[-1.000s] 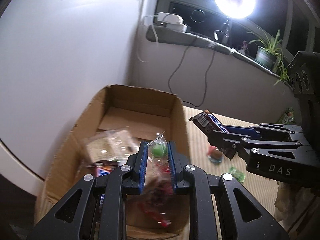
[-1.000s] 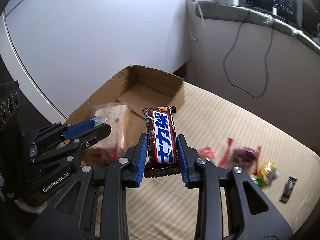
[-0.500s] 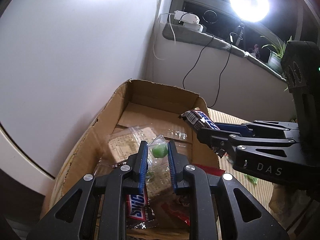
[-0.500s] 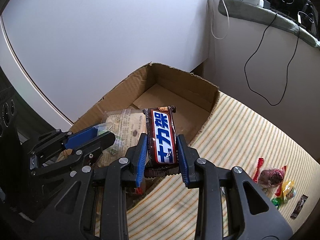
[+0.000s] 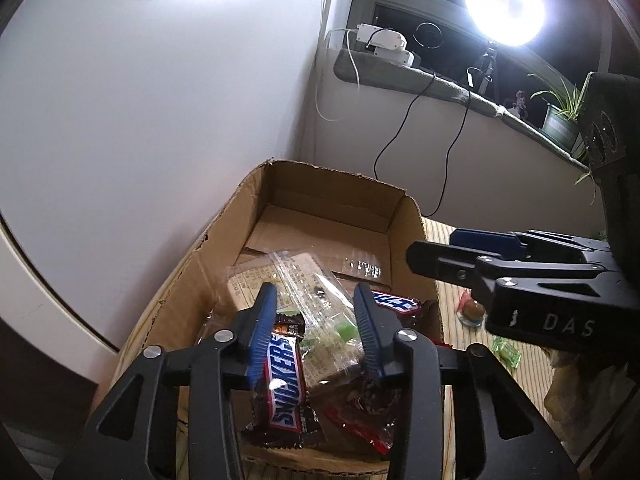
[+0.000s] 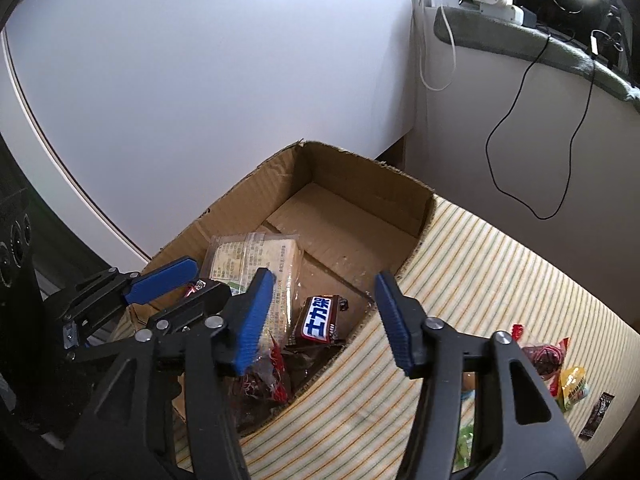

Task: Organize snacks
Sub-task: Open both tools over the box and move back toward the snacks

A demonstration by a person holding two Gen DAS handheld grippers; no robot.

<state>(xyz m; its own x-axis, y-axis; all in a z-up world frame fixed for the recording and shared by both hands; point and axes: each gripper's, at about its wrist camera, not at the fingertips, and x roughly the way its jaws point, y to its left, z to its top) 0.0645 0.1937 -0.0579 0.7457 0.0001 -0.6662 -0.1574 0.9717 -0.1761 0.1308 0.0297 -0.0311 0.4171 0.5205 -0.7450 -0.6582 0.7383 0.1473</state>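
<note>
An open cardboard box (image 5: 332,188) (image 6: 360,172) stands against the white wall on a striped cloth. Inside lie a Snickers bar (image 5: 285,384), a clear packet with a green candy (image 5: 345,330), a large pale packet (image 6: 256,260), red-wrapped snacks (image 5: 360,408) and a second Snickers bar (image 6: 320,318). My left gripper (image 5: 316,332) is open and empty above the box's near end. My right gripper (image 6: 326,322) is open and empty above the box's right edge, over the second bar; it also shows in the left wrist view (image 5: 480,256).
Loose snacks lie on the striped cloth (image 6: 500,272) right of the box: a dark red packet (image 6: 542,356), a yellow packet (image 6: 574,388), a small black sachet (image 6: 598,420). A round candy (image 5: 472,312) and green wrapper (image 5: 506,354) lie there too. A ledge with cables runs behind.
Both grippers opened. The left dropped the green-candy packet into the box; the right dropped its Snickers bar into the box. Both had moved over the box.
</note>
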